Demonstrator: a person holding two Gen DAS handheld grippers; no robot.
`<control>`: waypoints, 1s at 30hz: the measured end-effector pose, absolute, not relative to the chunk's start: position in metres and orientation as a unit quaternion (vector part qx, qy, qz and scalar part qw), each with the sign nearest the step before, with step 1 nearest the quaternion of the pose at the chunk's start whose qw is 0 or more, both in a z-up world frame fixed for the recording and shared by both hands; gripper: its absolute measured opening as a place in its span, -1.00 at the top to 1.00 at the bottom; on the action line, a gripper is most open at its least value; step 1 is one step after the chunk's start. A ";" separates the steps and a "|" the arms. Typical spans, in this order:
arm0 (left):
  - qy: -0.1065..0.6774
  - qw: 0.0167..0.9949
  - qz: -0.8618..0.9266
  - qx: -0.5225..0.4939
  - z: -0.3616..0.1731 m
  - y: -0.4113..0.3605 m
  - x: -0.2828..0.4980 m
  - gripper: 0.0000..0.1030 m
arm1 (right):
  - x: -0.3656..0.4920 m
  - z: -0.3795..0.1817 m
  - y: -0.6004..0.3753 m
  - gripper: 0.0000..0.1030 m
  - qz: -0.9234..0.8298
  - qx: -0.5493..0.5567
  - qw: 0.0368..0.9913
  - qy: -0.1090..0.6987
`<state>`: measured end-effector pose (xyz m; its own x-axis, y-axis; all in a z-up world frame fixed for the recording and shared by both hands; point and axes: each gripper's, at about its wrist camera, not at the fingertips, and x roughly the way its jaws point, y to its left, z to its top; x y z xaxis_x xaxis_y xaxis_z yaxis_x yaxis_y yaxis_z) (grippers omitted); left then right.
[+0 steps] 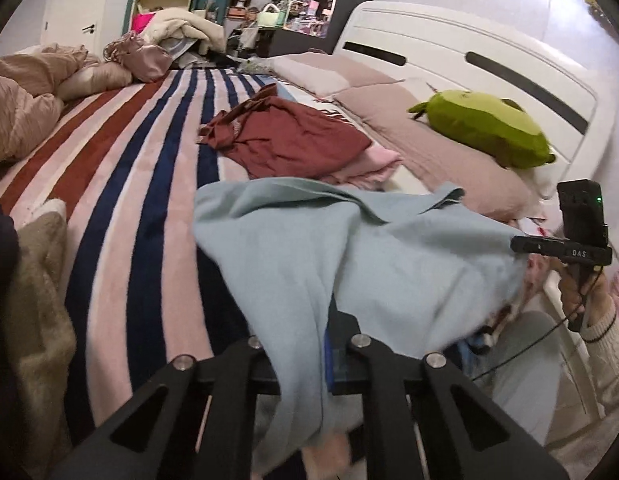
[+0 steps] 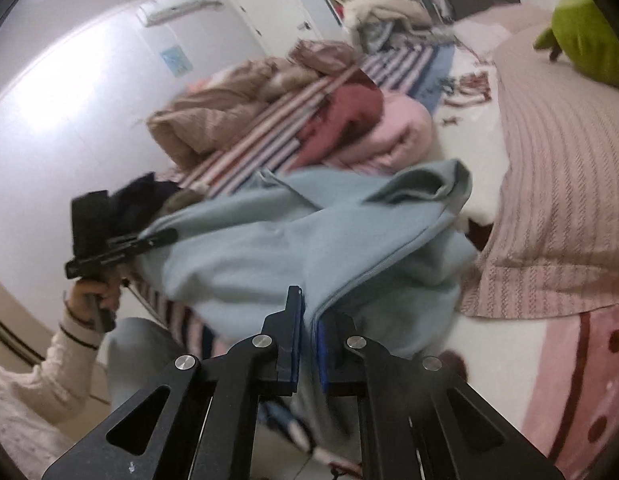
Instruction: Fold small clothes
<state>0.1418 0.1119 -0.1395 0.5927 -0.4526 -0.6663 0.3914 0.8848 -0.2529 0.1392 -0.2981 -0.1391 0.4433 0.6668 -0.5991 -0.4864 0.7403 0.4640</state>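
A light blue garment (image 1: 349, 252) hangs stretched between my two grippers above the near edge of the bed; it also fills the middle of the right wrist view (image 2: 277, 240). My left gripper (image 1: 305, 360) is shut on one edge of it, the cloth draping over the fingers. My right gripper (image 2: 309, 320) is shut on the other edge; it also shows in the left wrist view (image 1: 521, 246) at the right. A dark red garment (image 1: 293, 140) lies crumpled on the striped blanket (image 1: 141, 160), on top of a pink garment (image 1: 379, 162).
A green plush toy (image 1: 485, 128) lies on the pink pillows (image 1: 409, 120) by the white headboard (image 1: 469, 60). Bunched beige bedding (image 1: 25, 96) lies at the far left. A beige cloth (image 1: 37, 300) lies at the near left. My knee (image 1: 525, 360) is below the garment.
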 end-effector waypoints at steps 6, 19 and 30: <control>0.420 0.877 -0.234 -0.015 -0.157 0.111 0.129 0.71 | 0.117 -0.156 -0.296 0.97 0.317 0.084 0.837 0.438; 0.391 0.888 -0.238 -0.041 -0.142 0.109 0.138 0.85 | 0.166 -0.175 -0.270 0.93 0.341 0.071 0.827 0.442; 0.429 0.857 -0.280 -0.055 -0.157 0.123 0.109 0.82 | 0.105 -0.171 -0.284 0.96 0.353 0.078 0.811 0.460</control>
<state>0.1093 0.1234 -0.1571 0.4762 -0.5268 -0.7041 0.4318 0.8376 -0.3346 0.1053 -0.2842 -0.1706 0.3282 0.6444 -0.6907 -0.5016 0.7385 0.4506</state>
